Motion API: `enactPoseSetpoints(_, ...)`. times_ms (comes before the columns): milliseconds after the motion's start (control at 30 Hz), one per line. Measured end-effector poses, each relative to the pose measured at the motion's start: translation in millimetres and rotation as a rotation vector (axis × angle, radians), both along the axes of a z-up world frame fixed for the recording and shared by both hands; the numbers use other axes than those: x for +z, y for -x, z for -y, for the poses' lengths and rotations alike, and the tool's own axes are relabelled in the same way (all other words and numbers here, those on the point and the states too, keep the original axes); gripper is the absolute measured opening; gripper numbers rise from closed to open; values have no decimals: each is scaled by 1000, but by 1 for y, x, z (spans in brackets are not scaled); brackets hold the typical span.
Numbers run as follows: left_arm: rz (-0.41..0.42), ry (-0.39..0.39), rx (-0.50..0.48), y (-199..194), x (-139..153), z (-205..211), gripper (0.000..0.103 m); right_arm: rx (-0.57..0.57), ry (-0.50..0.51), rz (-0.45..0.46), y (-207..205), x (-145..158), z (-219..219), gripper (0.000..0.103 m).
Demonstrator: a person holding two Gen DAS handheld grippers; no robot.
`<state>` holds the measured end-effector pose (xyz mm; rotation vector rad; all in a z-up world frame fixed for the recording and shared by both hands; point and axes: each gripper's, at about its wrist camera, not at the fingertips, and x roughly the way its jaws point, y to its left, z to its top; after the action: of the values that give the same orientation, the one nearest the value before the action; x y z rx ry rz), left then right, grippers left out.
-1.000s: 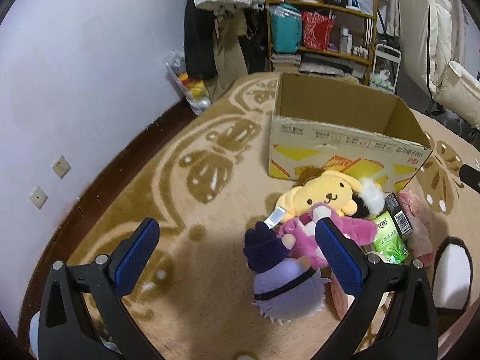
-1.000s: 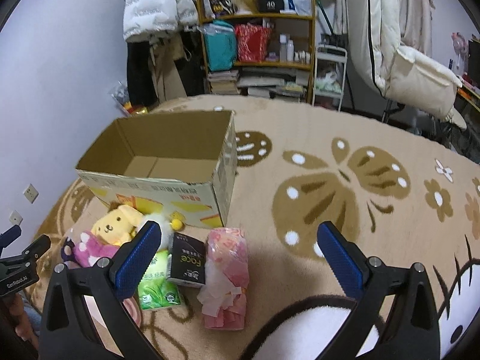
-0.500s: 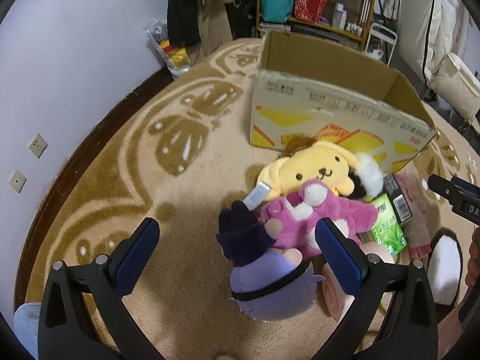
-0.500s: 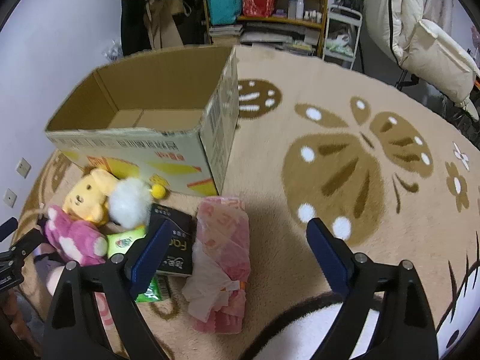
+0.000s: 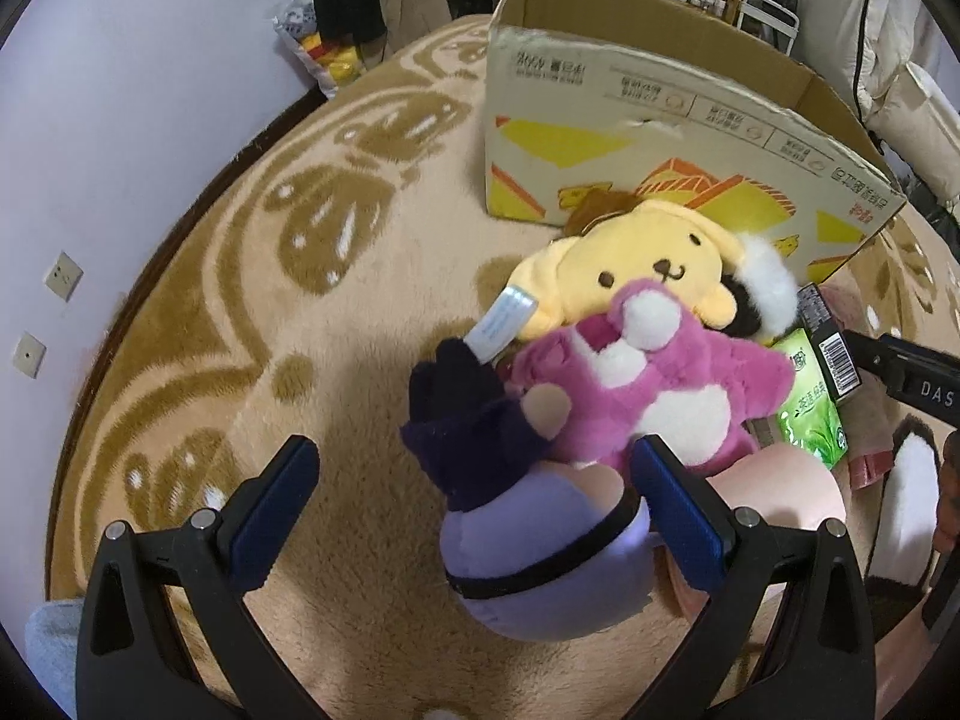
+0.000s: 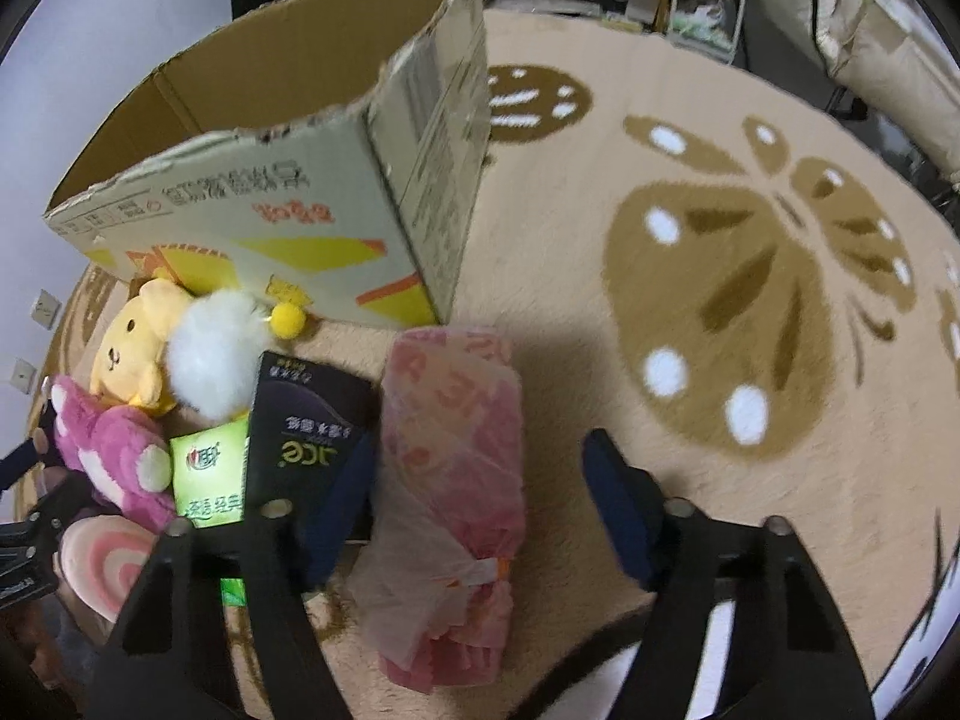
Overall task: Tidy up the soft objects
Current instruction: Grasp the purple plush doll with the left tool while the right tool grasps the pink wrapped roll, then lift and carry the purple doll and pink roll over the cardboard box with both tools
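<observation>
plush toys (image 5: 648, 360) heaped on beige patterned carpet (image 5: 300, 312) by cardboard box (image 5: 660, 138); left tool (image 5: 474, 516) spread | right tool (image 6: 480, 498) closing around pink bundle (image 6: 456, 456)

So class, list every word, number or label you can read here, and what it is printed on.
"DAS": black right gripper body.
"ace", upside down: black tissue pack.
Printing on the cardboard box, green tissue pack and yellow plush's white tag: unreadable.
</observation>
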<state>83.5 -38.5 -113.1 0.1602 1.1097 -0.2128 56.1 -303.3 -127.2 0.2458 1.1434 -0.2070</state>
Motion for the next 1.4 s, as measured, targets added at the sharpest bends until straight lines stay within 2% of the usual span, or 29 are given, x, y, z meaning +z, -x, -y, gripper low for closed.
enactPoseSetpoints(133, -30, 17, 14, -2, -6, -3, 102, 6, -21, -9, -3, -7, 0, 69)
enactPoseSetpoints(200, -57, 46, 33, -4, -9, -7, 99, 8, -29, -22, -7, -13, 1, 69)
enactPoseSetpoints(300, -93, 99, 44, -5, -13, -10, 91, 21, -26, -39, -11, -19, -3, 61)
enactPoseSetpoints(400, -123, 159, 42, -6, -15, -12, 77, 42, -29, -29, -13, -17, -7, 49)
enactPoseSetpoints(467, -133, 191, 34, -6, -15, -13, 67, 48, -15, -28, -14, -16, -9, 49)
enactPoseSetpoints(633, -122, 201, 26, -2, -12, -11, 59, 32, -5, 20, -10, -1, -11, 48)
enactPoseSetpoints(933, -33, 136, 28, 14, 5, -13, 53, 34, -11, 159, 9, 39, -12, 47)
enactPoseSetpoints(1167, 90, 90, 81, 23, 27, -21, 53, 43, -6, 259, 33, 63, -21, 47)
enactPoseSetpoints(1400, 230, 41, 83, 27, 49, -24, 53, 49, 11, 372, 45, 90, -24, 47)
